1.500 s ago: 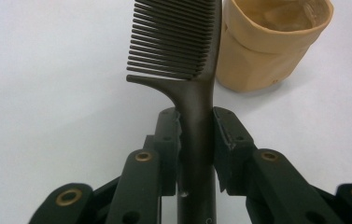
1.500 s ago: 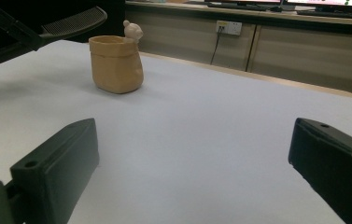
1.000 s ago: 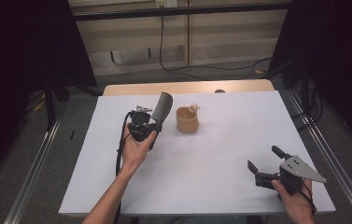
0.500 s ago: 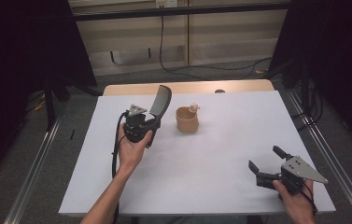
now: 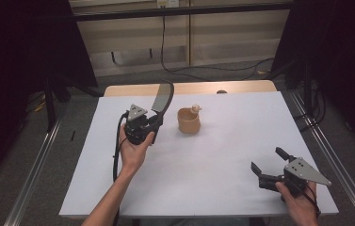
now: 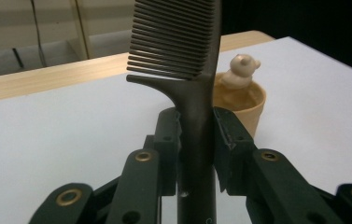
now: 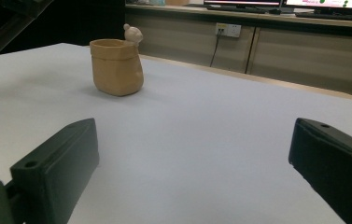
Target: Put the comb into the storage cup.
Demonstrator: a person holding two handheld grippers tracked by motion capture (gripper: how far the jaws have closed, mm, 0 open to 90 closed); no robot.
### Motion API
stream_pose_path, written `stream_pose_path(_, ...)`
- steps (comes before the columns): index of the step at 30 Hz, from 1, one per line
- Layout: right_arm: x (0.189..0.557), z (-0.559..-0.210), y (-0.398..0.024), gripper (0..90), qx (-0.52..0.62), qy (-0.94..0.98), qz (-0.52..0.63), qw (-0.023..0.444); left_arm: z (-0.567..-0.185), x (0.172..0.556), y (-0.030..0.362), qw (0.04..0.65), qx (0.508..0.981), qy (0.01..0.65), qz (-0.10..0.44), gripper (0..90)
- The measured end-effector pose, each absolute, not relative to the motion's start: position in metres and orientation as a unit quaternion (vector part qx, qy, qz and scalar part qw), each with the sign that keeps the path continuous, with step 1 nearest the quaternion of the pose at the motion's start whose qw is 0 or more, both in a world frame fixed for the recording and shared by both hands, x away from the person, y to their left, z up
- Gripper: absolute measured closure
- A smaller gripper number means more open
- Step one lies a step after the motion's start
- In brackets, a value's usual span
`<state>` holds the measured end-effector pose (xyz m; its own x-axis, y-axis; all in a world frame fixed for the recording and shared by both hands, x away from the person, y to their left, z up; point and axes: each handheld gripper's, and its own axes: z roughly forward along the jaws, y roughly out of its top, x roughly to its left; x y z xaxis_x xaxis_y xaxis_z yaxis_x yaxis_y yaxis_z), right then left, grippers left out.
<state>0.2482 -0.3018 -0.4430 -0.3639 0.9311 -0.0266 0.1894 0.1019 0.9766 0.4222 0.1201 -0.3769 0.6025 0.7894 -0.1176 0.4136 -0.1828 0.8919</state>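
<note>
Left tool (image 5: 155,121) clamped on comb (image 6: 188,56), upright, frame centre-left; right tool (image 5: 270,165) empty, jaws apart, lower right; likely step: carrying comb; next: lower into cup (image 5: 188,120)

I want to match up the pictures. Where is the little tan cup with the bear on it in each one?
High view: tan cup at table centre-back, right of the comb.
Left gripper view: cup just behind the comb, right of it.
Right gripper view: cup upper left.
Shared landmark: bear figure on the rim.
</note>
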Motion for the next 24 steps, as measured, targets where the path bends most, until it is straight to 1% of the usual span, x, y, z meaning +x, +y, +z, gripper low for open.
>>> stream_pose_path(1, 0.248, -0.443, -0.302, 1.5, 0.432, 0.648, 0.512, 0.363, -0.376, 0.422, 0.121, 0.499, 0.742, 0.404, 0.194, 72.8)
stream_pose_path(3, 0.248, -0.443, -0.302, 1.5, 0.433, 0.649, 0.510, 0.362, -0.376, 0.423, 0.123, 0.511, 0.737, 0.401, 0.184, 72.8)
stream_pose_path(17, 0.248, -0.443, -0.303, 1.6, 0.433, 0.647, 0.511, 0.365, -0.372, 0.422, 0.117, 0.564, 0.721, 0.345, 0.207, 72.8)
stream_pose_path(24, 0.248, -0.443, -0.302, 1.6, 0.434, 0.647, 0.510, 0.364, -0.369, 0.425, 0.113, 0.570, 0.723, 0.334, 0.201, 72.8)
